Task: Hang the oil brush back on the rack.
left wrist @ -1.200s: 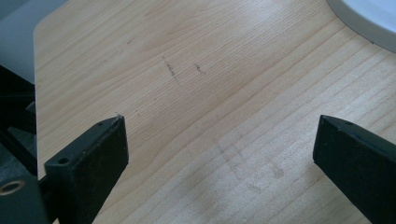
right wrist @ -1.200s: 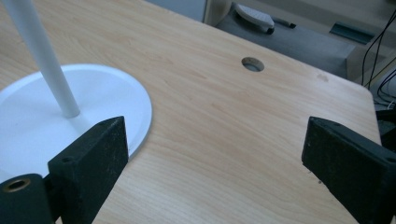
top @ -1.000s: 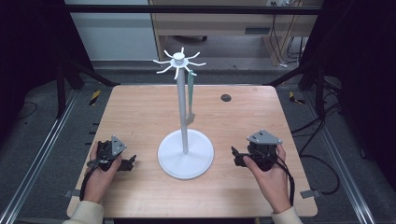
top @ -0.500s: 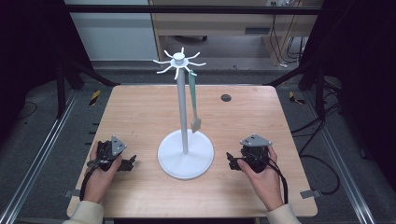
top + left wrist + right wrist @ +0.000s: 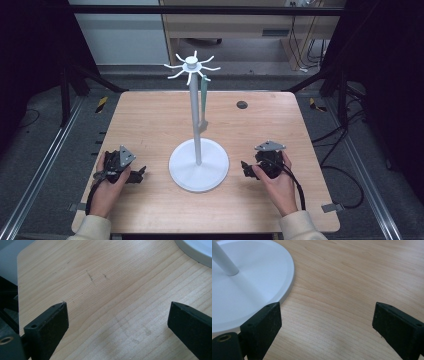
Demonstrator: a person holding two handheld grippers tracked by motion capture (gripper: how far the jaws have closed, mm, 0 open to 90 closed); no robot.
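A white stand (image 5: pixel 198 165) rises from the middle of the wooden table (image 5: pixel 150 120): a round flat base, a thin upright pole, and a crown of short hooks at the top. From one hook on the right side of the crown hangs a grey-green strap (image 5: pixel 203 102), dangling just beside the pole with its lower end above the base. No brand, label or writing can be read on any of these things.

The left gripper (image 5: pixel 136 174) rests on the near left part of the table, held in the person's left hand (image 5: pixel 107 187), pointing right toward the base and well short of it. In the left gripper view its jaws stand wide apart over bare wood.

The right gripper (image 5: pixel 245 168) sits near the right edge of the base, gripped by the right hand (image 5: pixel 277 182). In the right gripper view its jaws are spread wide and empty, one just beside the rim of the base.

A small dark round hole (image 5: pixel 242 105) marks the far right of the table.
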